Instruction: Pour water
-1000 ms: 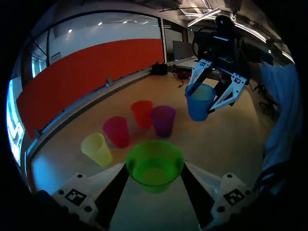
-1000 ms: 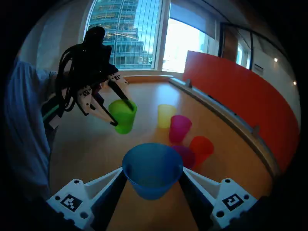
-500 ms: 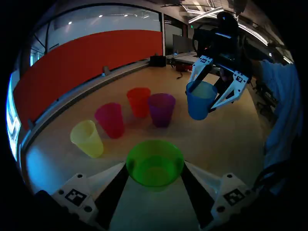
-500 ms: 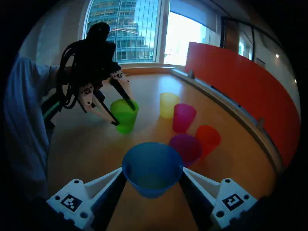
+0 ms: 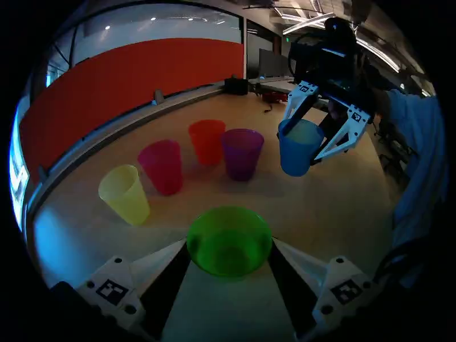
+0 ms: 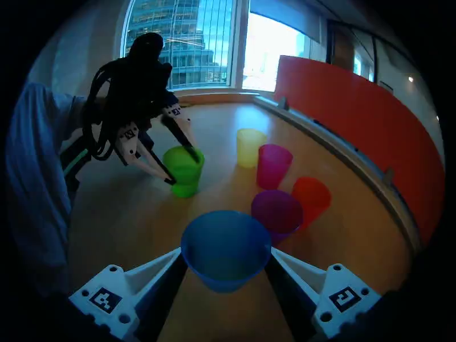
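Note:
My left gripper (image 5: 229, 251) is shut on a green cup (image 5: 229, 240), held above the wooden table (image 5: 319, 205). The right gripper (image 5: 310, 142) shows in the left gripper view at the upper right, shut on a blue cup (image 5: 296, 147) held in the air. In the right gripper view that blue cup (image 6: 226, 248) sits between my right gripper's (image 6: 226, 259) fingers, with a little liquid at its bottom. The left gripper (image 6: 171, 165) appears there at the left, holding the green cup (image 6: 183, 170). The two held cups are apart.
Yellow (image 5: 124, 194), pink (image 5: 163, 166), orange (image 5: 206, 141) and purple (image 5: 241, 153) cups stand in a row on the table. An orange wall (image 5: 114, 85) runs behind them. A person's light sleeve (image 5: 416, 137) is at the right. Windows (image 6: 188, 40) lie beyond the table.
Both grippers have risen and tilted a little, so the cups on the table sit higher and nearer in the views. Each keeps its hold on its cup.

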The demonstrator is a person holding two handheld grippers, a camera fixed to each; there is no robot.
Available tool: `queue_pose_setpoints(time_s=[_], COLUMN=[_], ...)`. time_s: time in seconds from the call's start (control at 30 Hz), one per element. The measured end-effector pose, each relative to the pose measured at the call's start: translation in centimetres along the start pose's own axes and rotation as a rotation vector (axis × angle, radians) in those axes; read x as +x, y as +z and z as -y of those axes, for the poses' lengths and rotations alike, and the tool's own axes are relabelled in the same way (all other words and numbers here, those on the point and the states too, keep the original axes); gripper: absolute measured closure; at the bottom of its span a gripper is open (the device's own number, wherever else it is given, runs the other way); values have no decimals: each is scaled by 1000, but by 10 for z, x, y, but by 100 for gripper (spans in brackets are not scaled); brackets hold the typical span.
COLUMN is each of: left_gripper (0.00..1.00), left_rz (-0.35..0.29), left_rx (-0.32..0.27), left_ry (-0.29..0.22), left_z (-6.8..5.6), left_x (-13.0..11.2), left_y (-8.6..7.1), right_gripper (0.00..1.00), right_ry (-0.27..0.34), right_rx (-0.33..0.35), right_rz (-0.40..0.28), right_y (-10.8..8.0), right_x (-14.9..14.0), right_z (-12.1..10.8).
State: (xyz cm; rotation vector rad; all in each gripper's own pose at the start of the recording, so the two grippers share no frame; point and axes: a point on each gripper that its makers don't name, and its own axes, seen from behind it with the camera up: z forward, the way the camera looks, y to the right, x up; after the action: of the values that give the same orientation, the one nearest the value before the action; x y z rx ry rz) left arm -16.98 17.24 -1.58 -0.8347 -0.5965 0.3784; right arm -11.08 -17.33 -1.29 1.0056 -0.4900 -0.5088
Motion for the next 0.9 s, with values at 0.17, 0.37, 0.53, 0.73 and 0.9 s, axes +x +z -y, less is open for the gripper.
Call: queue_pose_setpoints(time_s=[0.17, 0.37, 0.53, 0.73, 0.9], left_gripper=[12, 4, 2, 2, 2], left_rz=[-1, -3, 5, 9, 16], left_rx=[-1, 11, 9, 11, 11], left_ry=[-7, 2, -15, -21, -27], left_z=[0, 3, 4, 3, 0], left_x=[-4, -5, -6, -9, -15], left_y=[-2, -4, -7, -12, -17], right_gripper=[10, 10, 10, 10, 10], right_ry=[0, 4, 2, 3, 15], right_rx=[2, 3, 7, 7, 10], right_rz=[1, 5, 11, 25, 30], right_y=[2, 4, 7, 14, 19], right_x=[1, 0, -3, -10, -14], right_z=[1, 2, 5, 7, 8])
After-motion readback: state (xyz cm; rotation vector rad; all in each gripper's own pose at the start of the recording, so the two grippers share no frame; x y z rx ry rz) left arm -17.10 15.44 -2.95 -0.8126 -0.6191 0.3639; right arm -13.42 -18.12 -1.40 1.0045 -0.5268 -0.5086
